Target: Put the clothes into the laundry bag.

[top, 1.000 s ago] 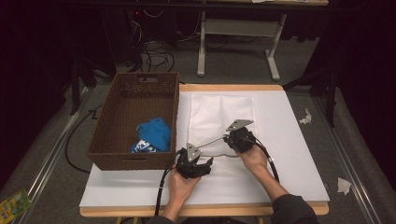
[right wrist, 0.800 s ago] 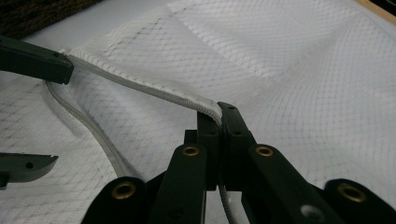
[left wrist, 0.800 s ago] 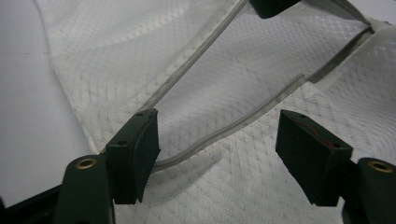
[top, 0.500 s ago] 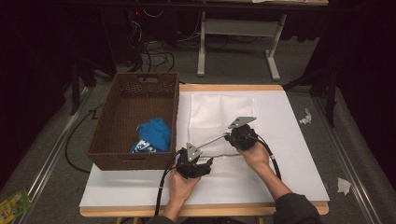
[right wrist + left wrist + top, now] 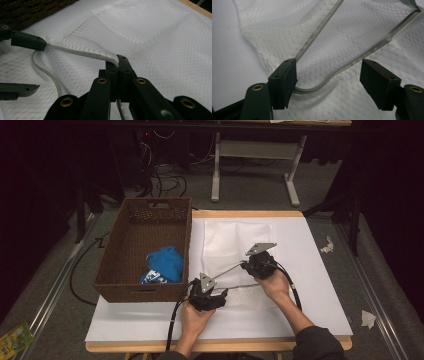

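Right tongs (image 5: 117, 61) clamp the mesh bag's (image 5: 235, 240) rim — left tongs (image 5: 328, 82) apart; bag lengthwise away.

A brown wicker basket (image 5: 131, 287) holds a blue cloth (image 5: 165, 262).

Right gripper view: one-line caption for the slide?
Right gripper shut on the zipper edge of a white mesh laundry bag, holding it taut toward the left gripper's fingers.

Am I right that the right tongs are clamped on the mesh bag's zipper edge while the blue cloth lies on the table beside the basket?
Not quite. The right tongs do clamp the mesh bag at its zipper edge, but the blue cloth lies inside the basket, not on the table; the high view shows it.
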`<state>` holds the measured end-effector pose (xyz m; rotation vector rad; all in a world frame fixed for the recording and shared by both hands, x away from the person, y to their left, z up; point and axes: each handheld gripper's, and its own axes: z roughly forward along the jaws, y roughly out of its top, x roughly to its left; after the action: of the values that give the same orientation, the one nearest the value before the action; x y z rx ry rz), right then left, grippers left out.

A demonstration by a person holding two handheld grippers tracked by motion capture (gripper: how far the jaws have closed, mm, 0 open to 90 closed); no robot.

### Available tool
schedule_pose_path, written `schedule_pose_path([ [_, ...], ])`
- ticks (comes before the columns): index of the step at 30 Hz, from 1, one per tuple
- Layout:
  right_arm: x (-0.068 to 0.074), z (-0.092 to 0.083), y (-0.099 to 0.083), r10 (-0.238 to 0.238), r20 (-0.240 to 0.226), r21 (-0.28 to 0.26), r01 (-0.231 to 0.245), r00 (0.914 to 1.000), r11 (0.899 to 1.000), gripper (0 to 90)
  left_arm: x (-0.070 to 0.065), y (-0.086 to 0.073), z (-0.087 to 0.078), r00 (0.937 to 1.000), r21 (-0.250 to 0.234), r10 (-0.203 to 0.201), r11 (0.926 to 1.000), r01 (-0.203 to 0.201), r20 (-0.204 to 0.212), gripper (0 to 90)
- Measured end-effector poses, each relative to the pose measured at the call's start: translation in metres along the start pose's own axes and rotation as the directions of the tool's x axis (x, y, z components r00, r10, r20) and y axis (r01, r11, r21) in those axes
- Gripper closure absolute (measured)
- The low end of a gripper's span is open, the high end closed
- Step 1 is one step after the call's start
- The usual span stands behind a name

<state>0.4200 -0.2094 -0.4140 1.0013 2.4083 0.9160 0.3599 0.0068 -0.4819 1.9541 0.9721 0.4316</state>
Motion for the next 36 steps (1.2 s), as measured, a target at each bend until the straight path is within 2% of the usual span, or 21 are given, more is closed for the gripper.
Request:
schedule_pose_path([
  [9, 0.0, -0.004, 0.007, -0.005, -0.01, -0.016, 0.005, 0.9999, 1.0, 89.5, 0.0, 0.0, 0.0, 1.0, -0.003, 0.0, 1.0, 0.0, -0.008, 29.6],
  [13, -0.004, -0.006, 0.007, 0.012, -0.01, -0.015, -0.012, 0.9999, 1.0, 89.5, -0.003, 0.0, 0.001, 0.9993, 0.003, 0.009, 1.0, -0.009, -0.036, 30.3],
  [15, -0.005, -0.005, 0.008, 0.015, -0.013, -0.026, -0.015, 0.9998, 1.0, 89.5, -0.006, 0.0, 0.002, 0.9975, 0.011, 0.036, 0.9993, -0.035, -0.06, 30.3],
  [17, -0.004, -0.005, 0.009, 0.02, -0.015, -0.031, -0.021, 0.9997, 0.999, 89.5, -0.006, 0.001, 0.003, 0.997, 0.017, 0.033, 0.9993, -0.032, -0.07, 30.3],
  [20, -0.003, -0.005, 0.012, 0.011, -0.014, -0.027, -0.011, 0.9998, 1.0, 89.5, -0.005, 0.001, 0.002, 0.9977, 0.017, 0.018, 0.9997, -0.017, -0.066, 30.0],
  [25, -0.004, -0.008, 0.014, 0.011, -0.016, -0.037, -0.012, 0.9998, 0.999, 89.5, -0.006, 0.001, 0.002, 0.9971, 0.018, 0.034, 0.9993, -0.033, -0.069, 30.2],
  [36, -0.009, -0.02, 0.018, 0.025, -0.009, -0.056, -0.026, 0.9996, 0.998, 89.5, -0.005, 0.001, 0.002, 0.9979, 0.02, 0.022, 0.9996, -0.021, -0.061, 30.3],
])
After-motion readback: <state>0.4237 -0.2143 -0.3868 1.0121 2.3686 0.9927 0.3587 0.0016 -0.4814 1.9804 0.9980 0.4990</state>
